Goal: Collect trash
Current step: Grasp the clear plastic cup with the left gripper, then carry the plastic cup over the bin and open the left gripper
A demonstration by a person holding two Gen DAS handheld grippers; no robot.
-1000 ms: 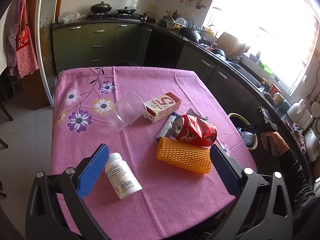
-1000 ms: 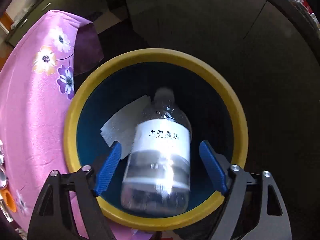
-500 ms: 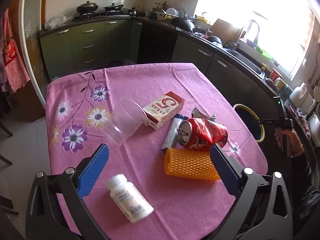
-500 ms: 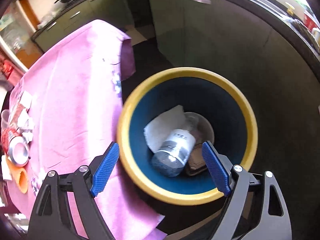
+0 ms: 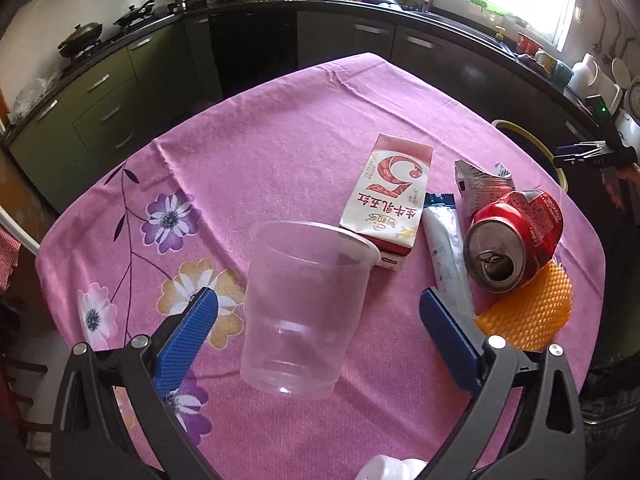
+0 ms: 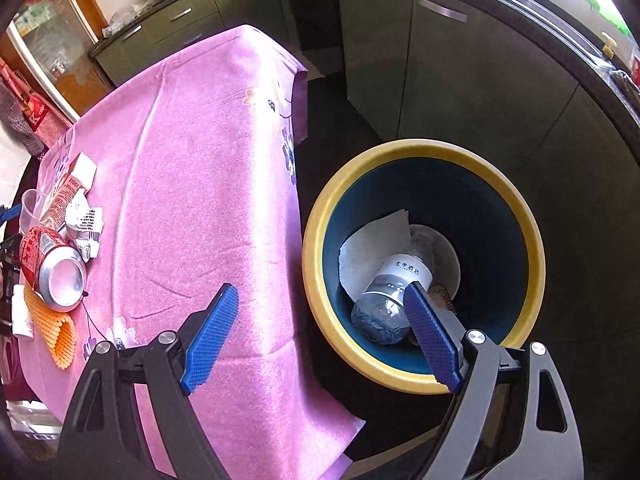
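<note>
The pink-clothed worktop (image 5: 280, 152) carries a carton (image 5: 386, 196), a dented red can (image 5: 514, 240) and a clear cup (image 5: 302, 308) lying between the left gripper's (image 5: 318, 332) spread jaws. Beside it, the yellow-rimmed bin (image 6: 532, 240) holds a bottle (image 6: 394, 288); the right gripper's (image 6: 320, 332) jaws are spread, empty.

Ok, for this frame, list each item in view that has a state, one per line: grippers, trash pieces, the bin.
left gripper: open, straddling the cup, not touching it
right gripper: open, empty
plastic cup: on its side, empty
soda can: on its side, opened, dented
milk carton: lying flat
foam net: lying beside the can
water bottle: inside the bin, tilted
trash bin: open, partly filled
</note>
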